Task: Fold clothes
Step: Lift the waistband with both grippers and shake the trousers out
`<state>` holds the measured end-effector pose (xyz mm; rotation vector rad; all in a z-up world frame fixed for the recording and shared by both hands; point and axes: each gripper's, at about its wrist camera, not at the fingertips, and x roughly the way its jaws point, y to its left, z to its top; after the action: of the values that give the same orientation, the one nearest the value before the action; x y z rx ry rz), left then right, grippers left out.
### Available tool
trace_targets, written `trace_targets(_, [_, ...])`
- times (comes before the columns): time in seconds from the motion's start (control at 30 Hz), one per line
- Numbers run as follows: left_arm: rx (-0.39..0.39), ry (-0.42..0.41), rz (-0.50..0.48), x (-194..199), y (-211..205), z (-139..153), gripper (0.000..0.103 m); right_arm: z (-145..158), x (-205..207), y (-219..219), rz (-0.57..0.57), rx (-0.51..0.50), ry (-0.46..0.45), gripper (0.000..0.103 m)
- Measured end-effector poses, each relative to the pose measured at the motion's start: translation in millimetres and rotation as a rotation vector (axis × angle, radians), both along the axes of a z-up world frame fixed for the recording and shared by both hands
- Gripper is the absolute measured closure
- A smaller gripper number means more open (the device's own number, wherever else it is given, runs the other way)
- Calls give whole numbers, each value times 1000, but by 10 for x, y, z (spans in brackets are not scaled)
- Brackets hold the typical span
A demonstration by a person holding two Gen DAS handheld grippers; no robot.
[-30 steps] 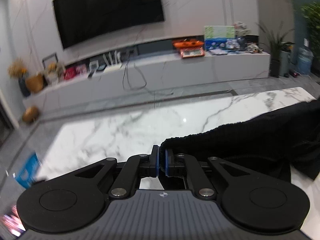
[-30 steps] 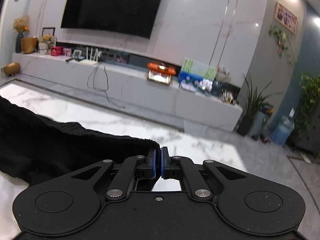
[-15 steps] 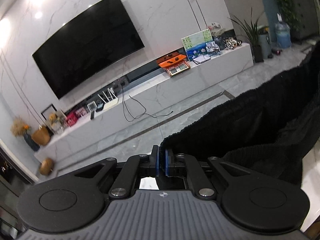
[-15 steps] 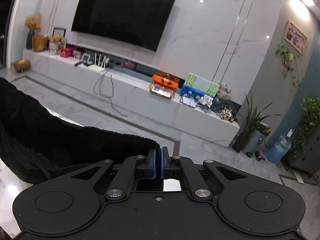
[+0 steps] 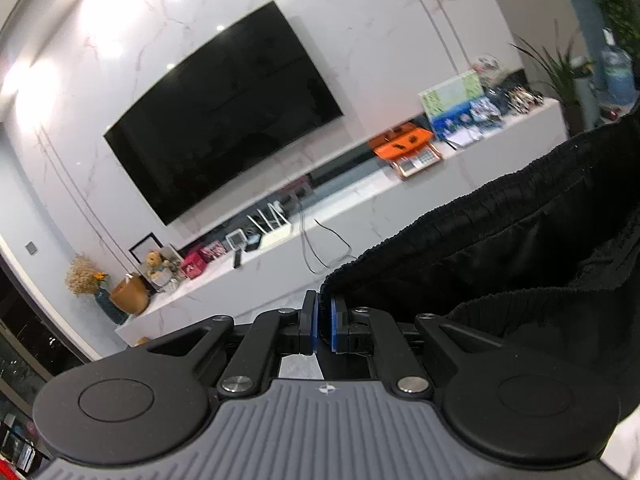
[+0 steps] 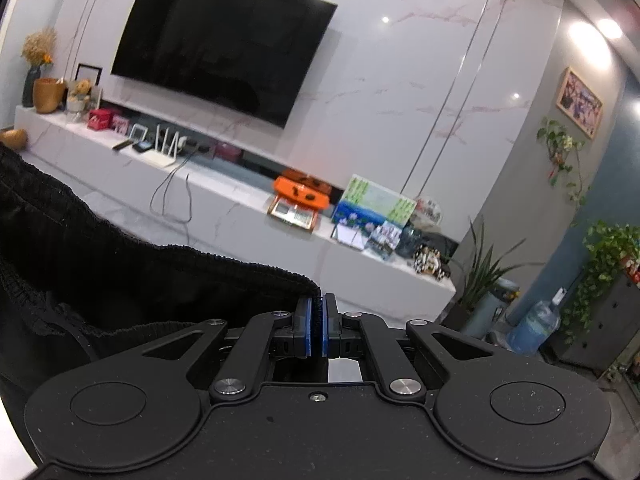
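Note:
A black garment with a ribbed elastic waistband (image 5: 500, 248) hangs between my two grippers, held up in the air. My left gripper (image 5: 324, 322) is shut on one end of the waistband, and the cloth runs off to the right. My right gripper (image 6: 317, 322) is shut on the other end of the black garment (image 6: 132, 276), and the cloth runs off to the left. The rest of the garment hangs below, hidden behind the gripper bodies.
Ahead is a white marble wall with a large black TV (image 6: 224, 46) above a long white console (image 6: 224, 208) holding boxes, a router and an orange tray. Potted plants (image 6: 608, 264) and a water bottle (image 6: 532, 326) stand at right.
Both grippers have lifted and tilted upward with the garment. The marble table seen a second ago has dropped out of view; the TV wall now fills both views.

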<state>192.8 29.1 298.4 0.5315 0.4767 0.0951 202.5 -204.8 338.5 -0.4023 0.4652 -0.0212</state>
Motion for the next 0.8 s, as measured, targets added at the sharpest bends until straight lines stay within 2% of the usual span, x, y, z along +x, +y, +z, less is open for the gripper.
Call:
trace_targets(0.2, [-17, -64, 14, 84, 40, 91, 98, 258, 97, 89, 3, -40, -169, 100])
trace_targets(0.23, [-17, -53, 11, 85, 50, 43, 98, 281, 100, 83, 6, -40, -181, 100])
trace_targets(0.33, [-13, 1, 0, 85, 71, -165, 98, 173, 119, 35, 36, -42, -124, 100])
trace_targets(0.37, [-5, 31, -4, -9, 151, -132, 98, 126, 116, 33, 42, -47, -110, 100])
trace_targets(0.47, [30, 148, -28, -74, 146, -593, 98, -196, 67, 30, 68, -69, -34, 100])
trace_targets(0.57, [48, 271, -53, -162, 152, -1147, 98, -696, 6, 3, 101, -77, 94, 100])
trace_targets(0.6, [42, 301, -58, -216, 158, -1335, 98, -940, -31, -20, 117, -80, 158, 100])
trace_targets(0.67, [25, 350, -66, -335, 170, -1684, 98, -1242, -107, -28, 135, -85, 236, 100])
trace_targets(0.7, [19, 358, -67, -361, 184, -1739, 98, -1489, -174, -46, 153, -94, 298, 100])
trace_targets(0.77, [-17, 419, -79, -545, 215, -2115, 98, -1855, -303, -71, 179, -102, 384, 100])
trace_targets(0.8, [-33, 435, -76, -581, 228, -2195, 98, -2014, -363, -81, 190, -104, 422, 100])
